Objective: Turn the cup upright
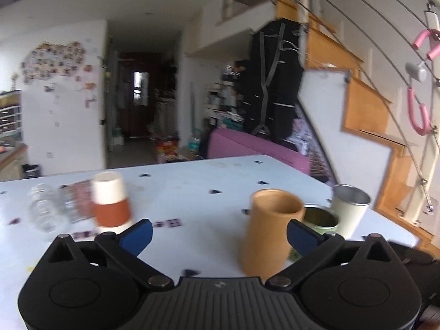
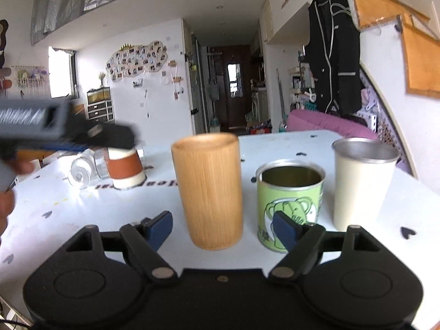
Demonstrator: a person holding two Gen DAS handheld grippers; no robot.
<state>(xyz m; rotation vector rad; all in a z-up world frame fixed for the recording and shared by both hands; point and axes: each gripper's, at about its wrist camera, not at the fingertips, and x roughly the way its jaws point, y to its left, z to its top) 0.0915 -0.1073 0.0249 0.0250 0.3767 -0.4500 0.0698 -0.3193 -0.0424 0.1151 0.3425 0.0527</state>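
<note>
A white cup with an orange-brown band (image 1: 110,202) stands upside down on the white table (image 1: 192,192), ahead and left of my open left gripper (image 1: 218,235). It also shows in the right wrist view (image 2: 125,167), far left, partly behind the left gripper body (image 2: 66,129). A tan wooden cup (image 1: 271,231) stands upright, mouth up, just inside my left gripper's right finger (image 1: 301,239). In the right wrist view the wooden cup (image 2: 210,189) stands ahead of my open, empty right gripper (image 2: 224,229).
A green tin can (image 2: 290,202) and a cream metal tumbler (image 2: 360,181) stand upright right of the wooden cup. A clear glass jar (image 1: 48,211) lies on its side beside the banded cup. The table's edge runs along the back and right.
</note>
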